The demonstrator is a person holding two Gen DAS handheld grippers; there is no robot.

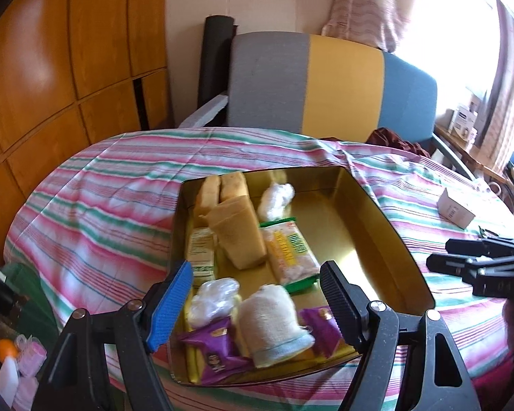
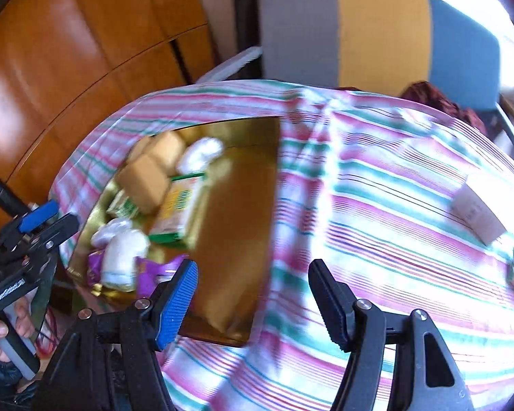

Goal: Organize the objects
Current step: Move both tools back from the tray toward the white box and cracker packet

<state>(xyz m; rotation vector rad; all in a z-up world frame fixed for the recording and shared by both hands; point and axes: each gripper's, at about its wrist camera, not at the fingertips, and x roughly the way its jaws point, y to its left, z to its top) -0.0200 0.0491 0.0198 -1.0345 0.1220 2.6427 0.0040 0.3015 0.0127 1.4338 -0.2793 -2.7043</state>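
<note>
A gold tin tray (image 1: 366, 219) lies on a striped tablecloth (image 1: 102, 198). It holds tan bars (image 1: 240, 233), a green-and-yellow snack pack (image 1: 289, 253), white wrapped bundles (image 1: 276, 195), a rolled white cloth (image 1: 274, 322) and purple packets (image 1: 216, 346). My left gripper (image 1: 257, 294) is open and empty, above the tray's near end. My right gripper (image 2: 253, 301) is open and empty, over the tray's right edge (image 2: 274, 205) and the cloth; it also shows at the right of the left wrist view (image 1: 442, 255). A small white box (image 2: 476, 212) lies on the cloth to the right.
A grey, yellow and blue chair (image 1: 325, 82) stands behind the table. Wooden cabinets (image 1: 51, 68) fill the left. Bottles and clutter (image 1: 10, 359) sit low at the left. A shelf with boxes (image 1: 462, 123) is by the bright window.
</note>
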